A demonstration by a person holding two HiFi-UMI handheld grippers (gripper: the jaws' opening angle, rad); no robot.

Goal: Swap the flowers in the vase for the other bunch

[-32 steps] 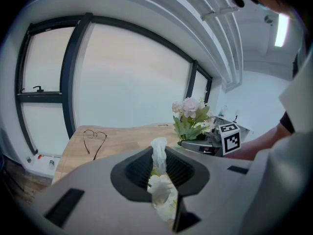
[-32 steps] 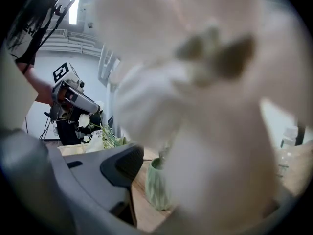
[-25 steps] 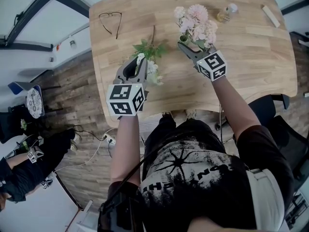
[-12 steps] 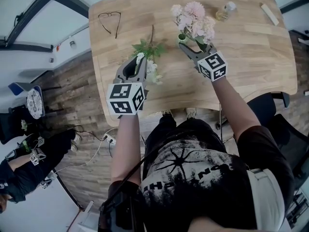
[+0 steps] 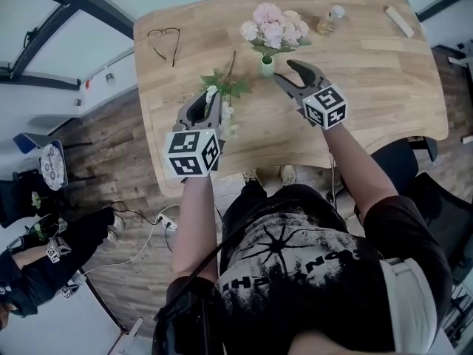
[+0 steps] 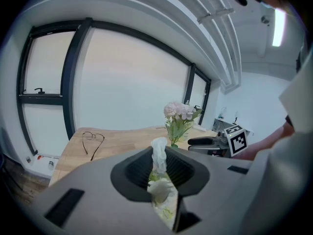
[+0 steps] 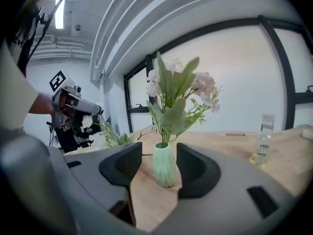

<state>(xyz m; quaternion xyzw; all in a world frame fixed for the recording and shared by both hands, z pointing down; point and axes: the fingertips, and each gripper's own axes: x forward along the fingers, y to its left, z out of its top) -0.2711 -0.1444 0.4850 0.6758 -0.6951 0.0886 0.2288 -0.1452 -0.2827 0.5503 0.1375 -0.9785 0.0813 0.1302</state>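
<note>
A small pale green vase [image 5: 267,66] stands upright on the wooden table [image 5: 369,87] with a bunch of pink flowers [image 5: 272,28] in it. My right gripper [image 5: 284,72] is open just short of the vase. In the right gripper view the vase [image 7: 164,165] shows in the gap between the jaws, untouched by either. My left gripper [image 5: 210,99] is shut on the other bunch, white flowers with green leaves [image 5: 225,86], held above the table's near left part. A white bloom [image 6: 159,153] sticks up between its jaws.
A pair of glasses [image 5: 164,39] lies at the table's far left. A small clear bottle [image 5: 330,21] and a white block [image 5: 399,21] lie at the far right. Another person [image 5: 44,257] is on the floor, left of the table.
The vase with the pink flowers was at the right gripper's jaws. It now stands on the table, apart from them, and the jaws are open. The left gripper has kept still.
</note>
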